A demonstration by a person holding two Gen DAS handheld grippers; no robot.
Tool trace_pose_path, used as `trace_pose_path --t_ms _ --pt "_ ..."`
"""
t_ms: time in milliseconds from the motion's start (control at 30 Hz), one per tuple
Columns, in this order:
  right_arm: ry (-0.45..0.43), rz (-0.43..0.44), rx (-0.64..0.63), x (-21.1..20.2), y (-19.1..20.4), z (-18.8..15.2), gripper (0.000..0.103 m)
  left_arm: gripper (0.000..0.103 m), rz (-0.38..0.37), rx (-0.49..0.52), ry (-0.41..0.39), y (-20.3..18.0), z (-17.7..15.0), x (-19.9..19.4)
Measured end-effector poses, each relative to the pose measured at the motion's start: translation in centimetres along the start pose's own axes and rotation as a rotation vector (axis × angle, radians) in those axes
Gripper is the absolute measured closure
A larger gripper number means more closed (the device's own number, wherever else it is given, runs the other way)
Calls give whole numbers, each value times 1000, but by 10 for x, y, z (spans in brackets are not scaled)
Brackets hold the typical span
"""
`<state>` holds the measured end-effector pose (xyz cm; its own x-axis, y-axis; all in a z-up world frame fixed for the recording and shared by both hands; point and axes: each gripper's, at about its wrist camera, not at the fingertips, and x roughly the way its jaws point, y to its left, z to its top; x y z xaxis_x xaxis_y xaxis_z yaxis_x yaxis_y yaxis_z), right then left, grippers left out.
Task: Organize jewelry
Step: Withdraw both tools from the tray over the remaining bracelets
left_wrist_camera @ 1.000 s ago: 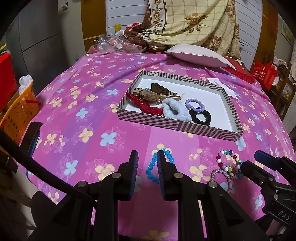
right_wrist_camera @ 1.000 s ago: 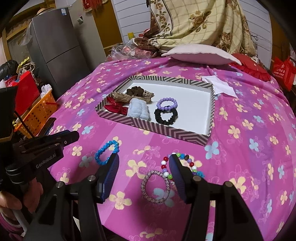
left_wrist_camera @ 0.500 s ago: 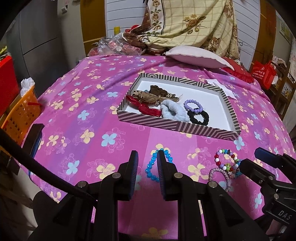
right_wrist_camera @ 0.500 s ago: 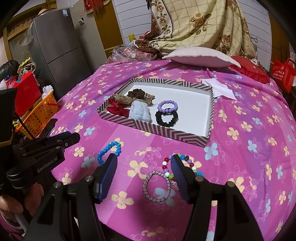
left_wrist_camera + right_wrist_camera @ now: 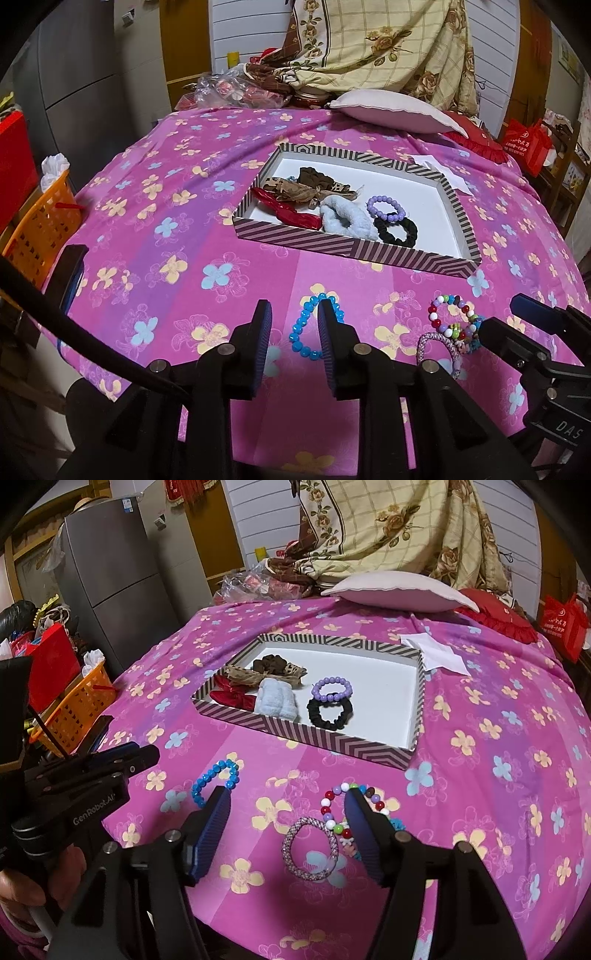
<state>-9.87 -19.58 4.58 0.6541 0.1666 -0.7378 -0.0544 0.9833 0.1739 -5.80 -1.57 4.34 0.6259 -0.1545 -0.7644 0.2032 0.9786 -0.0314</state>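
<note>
Both grippers poised over loose bracelets, jaws spreading, nothing gripped.

Left wrist view: the left gripper (image 5: pixel 294 334) is opening; the blue bead bracelet (image 5: pixel 312 326) lies just ahead on the cloth, its long axis along the fingers and its near end between them, untouched. Right wrist view: the right gripper (image 5: pixel 286 825) is also widening; the pink woven bracelet (image 5: pixel 310 849) sits between its fingers, the multicolour bead bracelet (image 5: pixel 349 812) under the right-hand finger. The striped tray (image 5: pixel 332 742) lies further ahead.
</note>
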Motion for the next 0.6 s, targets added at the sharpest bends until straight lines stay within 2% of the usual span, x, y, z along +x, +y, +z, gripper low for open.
trace_pose_path --t_ms 600 --pt "7 -9 0 2 -2 -1 35 56 9 -3 13 2 -1 5"
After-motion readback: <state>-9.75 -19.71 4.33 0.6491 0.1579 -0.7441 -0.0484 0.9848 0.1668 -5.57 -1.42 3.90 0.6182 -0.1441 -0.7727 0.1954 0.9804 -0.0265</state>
